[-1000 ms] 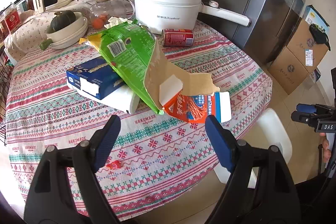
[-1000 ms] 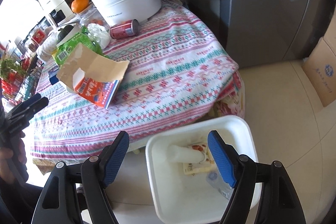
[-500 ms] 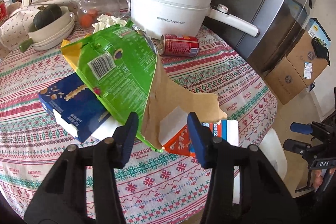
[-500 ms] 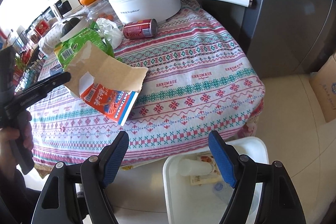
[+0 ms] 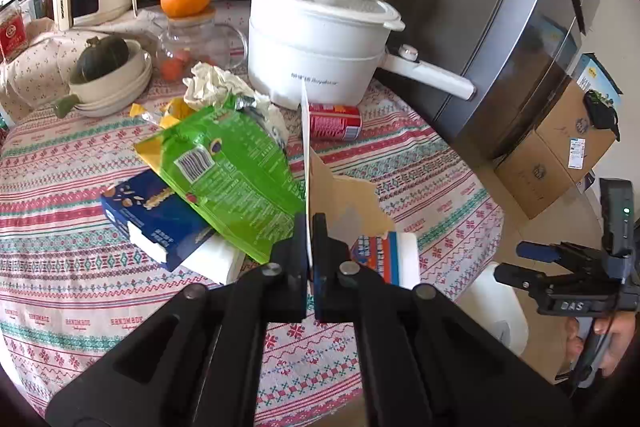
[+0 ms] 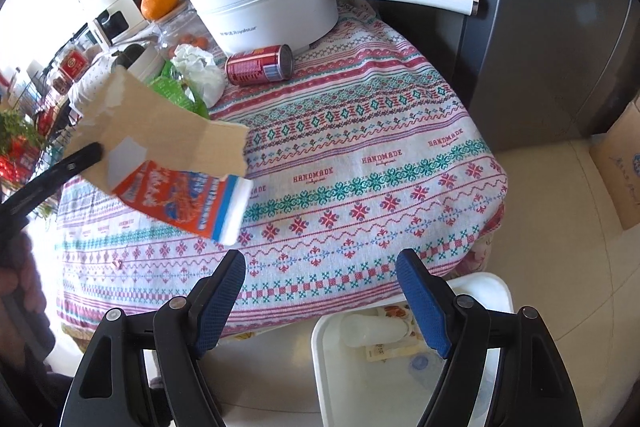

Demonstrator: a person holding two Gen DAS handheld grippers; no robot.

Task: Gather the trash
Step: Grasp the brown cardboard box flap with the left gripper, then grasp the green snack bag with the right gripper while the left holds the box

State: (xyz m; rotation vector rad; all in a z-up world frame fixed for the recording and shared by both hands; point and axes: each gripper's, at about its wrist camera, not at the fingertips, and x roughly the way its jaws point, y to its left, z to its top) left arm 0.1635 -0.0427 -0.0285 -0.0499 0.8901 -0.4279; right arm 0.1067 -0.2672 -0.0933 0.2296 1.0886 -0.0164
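Cardboard, torn and brown on its inner face, stands edge-on between the fingers of the left gripper (image 5: 308,247), which are pressed tight on the flap of an orange and white carton (image 6: 188,201). From the right wrist view the carton (image 5: 384,253) hangs tilted over the near part of the table (image 6: 380,167), its lower white end close above the patterned cloth; whether it touches I cannot tell. Just behind it lie a green snack bag (image 5: 228,167) overlapping a blue box (image 5: 152,215), with crumpled paper (image 5: 212,87) and a red can (image 5: 334,121) on its side near a white pot (image 5: 316,55). The cloth toward the table's right edge is bare.

The right gripper (image 6: 320,303) hangs with its blue-padded fingers spread wide, holding nothing, past the table's near edge. Below it on the floor sits a white bin (image 6: 324,359), tucked just beside the hanging cloth, with a few scraps inside. Pale floor lies open to the right, bounded by a grey fridge (image 6: 560,27) and cardboard boxes (image 5: 560,155).
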